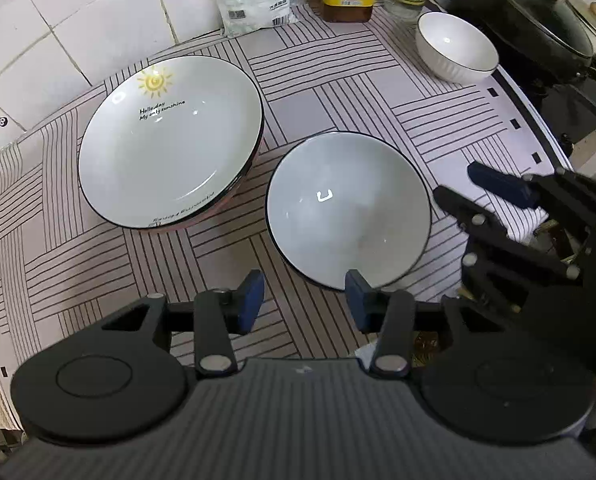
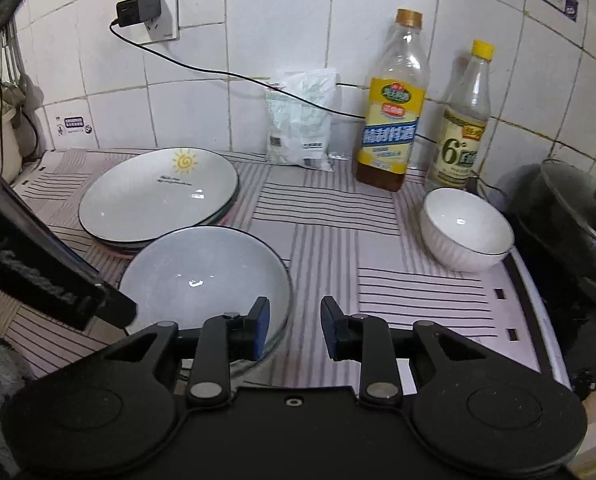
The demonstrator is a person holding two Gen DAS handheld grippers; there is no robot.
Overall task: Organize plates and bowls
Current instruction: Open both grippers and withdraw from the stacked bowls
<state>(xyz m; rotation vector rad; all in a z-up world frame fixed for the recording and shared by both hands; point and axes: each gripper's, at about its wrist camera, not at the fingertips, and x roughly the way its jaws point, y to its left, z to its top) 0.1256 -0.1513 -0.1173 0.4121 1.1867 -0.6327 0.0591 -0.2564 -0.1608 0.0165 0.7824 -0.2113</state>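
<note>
With the left gripper and right gripper both parted and empty, lift clear of the grey bowl; next, approach the white bowl by its rim.

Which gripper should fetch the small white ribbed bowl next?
Probably right. The right gripper is open and empty, with clear mat between it and the small white bowl. The left gripper, also open, sits at the grey bowl, farther away.

Tabletop inventory: one stack of plates, exact plate count not discernible; two bowls, one grey and one white ribbed; two bottles; one white packet; one lidded pan.
</note>
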